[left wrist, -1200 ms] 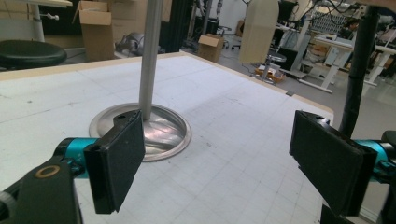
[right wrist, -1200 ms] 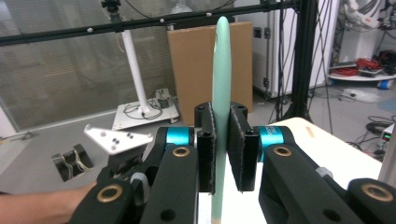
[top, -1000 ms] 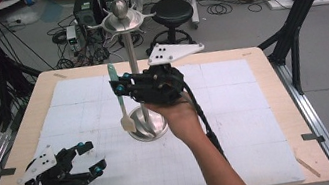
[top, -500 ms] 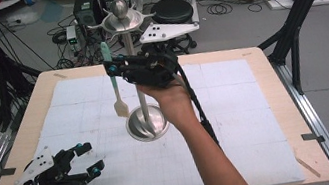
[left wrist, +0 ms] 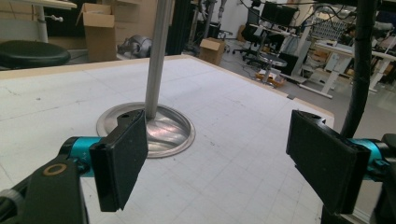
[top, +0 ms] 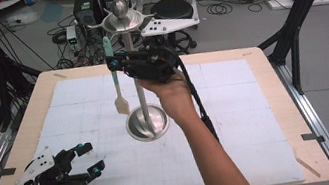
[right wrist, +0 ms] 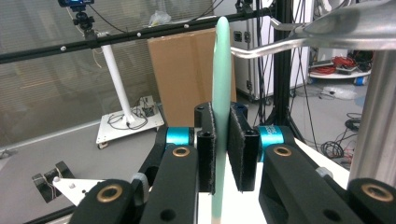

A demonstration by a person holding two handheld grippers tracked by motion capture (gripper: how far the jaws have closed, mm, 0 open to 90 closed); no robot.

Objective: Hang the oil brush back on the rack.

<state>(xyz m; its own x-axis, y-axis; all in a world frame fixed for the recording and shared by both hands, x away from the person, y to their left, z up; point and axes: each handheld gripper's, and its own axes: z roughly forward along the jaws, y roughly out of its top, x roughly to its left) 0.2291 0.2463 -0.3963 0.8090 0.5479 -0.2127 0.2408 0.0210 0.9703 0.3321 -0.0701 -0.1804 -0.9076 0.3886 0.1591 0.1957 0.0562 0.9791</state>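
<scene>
Near the table's front left corner, the left gripper (top: 93, 158) just sits there, jaws wide apart with nothing between them. Farther back, mid-table, the right gripper (top: 111, 64) is clamped on the pale green silicone spatula (top: 116, 83), held upright in the air beside the tall steel stand with the round dished base (top: 146, 122).

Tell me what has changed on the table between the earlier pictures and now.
The right gripper, shut on the spatula, has lifted it: the blade hung beside the stand's base and now hangs higher, the handle top near the stand's upper tray. Nothing was taken hold of or let go. The left gripper stayed open at the table's near left, and the stand did not move.
</scene>
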